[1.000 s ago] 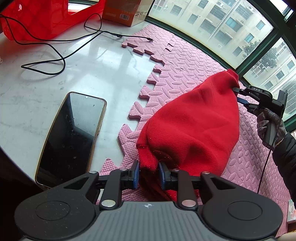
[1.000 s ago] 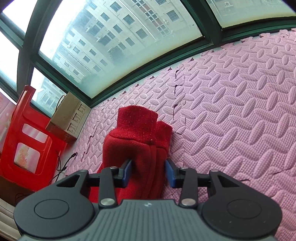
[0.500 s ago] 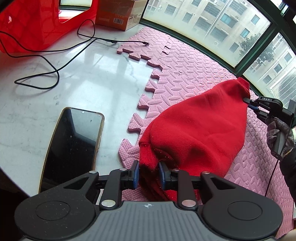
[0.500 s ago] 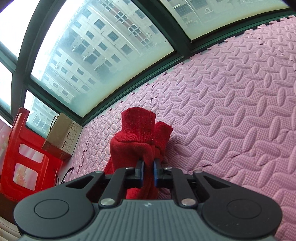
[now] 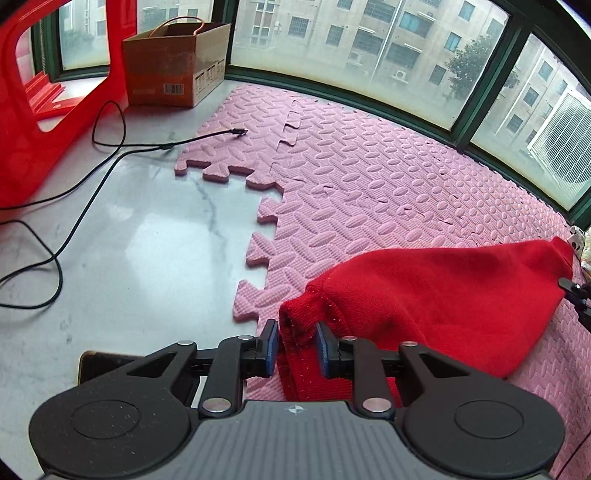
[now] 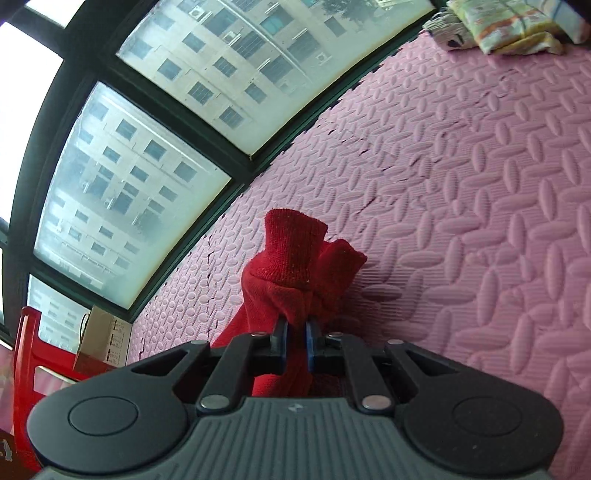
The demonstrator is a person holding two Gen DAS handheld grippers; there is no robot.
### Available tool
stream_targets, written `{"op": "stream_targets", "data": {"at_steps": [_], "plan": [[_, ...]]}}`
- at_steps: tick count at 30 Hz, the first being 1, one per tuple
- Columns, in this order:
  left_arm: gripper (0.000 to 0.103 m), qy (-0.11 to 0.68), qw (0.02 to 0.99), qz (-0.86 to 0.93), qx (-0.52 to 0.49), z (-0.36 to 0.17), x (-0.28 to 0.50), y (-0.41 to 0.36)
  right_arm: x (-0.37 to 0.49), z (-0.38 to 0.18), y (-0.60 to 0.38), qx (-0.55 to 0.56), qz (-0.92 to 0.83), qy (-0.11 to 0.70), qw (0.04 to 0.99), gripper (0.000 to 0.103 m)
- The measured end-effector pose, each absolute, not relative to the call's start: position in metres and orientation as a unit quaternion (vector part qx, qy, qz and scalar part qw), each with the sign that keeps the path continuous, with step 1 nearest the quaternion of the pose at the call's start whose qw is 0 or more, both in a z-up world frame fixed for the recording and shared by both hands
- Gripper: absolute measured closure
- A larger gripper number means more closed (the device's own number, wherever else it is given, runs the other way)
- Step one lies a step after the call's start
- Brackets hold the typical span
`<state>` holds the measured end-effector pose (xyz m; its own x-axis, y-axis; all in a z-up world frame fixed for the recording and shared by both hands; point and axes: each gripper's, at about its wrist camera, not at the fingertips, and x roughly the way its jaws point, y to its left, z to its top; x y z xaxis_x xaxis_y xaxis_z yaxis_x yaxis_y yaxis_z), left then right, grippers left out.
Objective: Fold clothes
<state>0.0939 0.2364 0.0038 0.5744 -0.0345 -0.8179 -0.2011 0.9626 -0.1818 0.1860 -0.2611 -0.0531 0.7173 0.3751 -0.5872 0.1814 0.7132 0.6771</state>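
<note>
Windowsill: open cardboard box, contents hidden

The right hand-held gripper pinches a bunched red knit garment. Pink foam mat lies beneath, beside windows.

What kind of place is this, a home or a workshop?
Probably a home, on a wide marble window ledge high in an apartment block. Pink foam play mats cover the ledge, apartment buildings fill the windows, and a red knit garment and folded cloths lie on the mats.
</note>
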Motion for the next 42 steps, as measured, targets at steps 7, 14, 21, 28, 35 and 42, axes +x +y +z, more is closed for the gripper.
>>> {"op": "stream_targets", "data": {"at_steps": [7,14,21,28,35,42], "plan": [[0.052,0.433,0.896,0.032,-0.091,0.024,0.115,0.205,0.130,-0.071,-0.299,0.432,0.000,0.360,0.827,0.095],[0.028,0.406,0.910,-0.020,-0.085,0.042,0.114,0.149,0.129,-0.079,-0.307,0.442,0.004,0.340,0.830,0.083],[0.032,0.409,0.900,-0.095,-0.116,0.028,0.123,0.089,0.134,-0.086,-0.309,0.442,0.023,0.341,0.830,0.061],[0.058,0.423,0.886,-0.137,-0.132,0.006,0.145,0.047,0.127,-0.078,-0.308,0.412,0.020,0.337,0.847,0.061],[0.063,0.438,0.877,-0.138,-0.144,-0.016,0.171,0.031,0.119,-0.060,-0.313,0.367,0.005,0.322,0.872,0.059],[0.063,0.453,0.872,-0.120,-0.140,-0.033,0.183,0.029,0.123,-0.015,-0.291,0.214,0.040,0.247,0.944,0.067]]}}
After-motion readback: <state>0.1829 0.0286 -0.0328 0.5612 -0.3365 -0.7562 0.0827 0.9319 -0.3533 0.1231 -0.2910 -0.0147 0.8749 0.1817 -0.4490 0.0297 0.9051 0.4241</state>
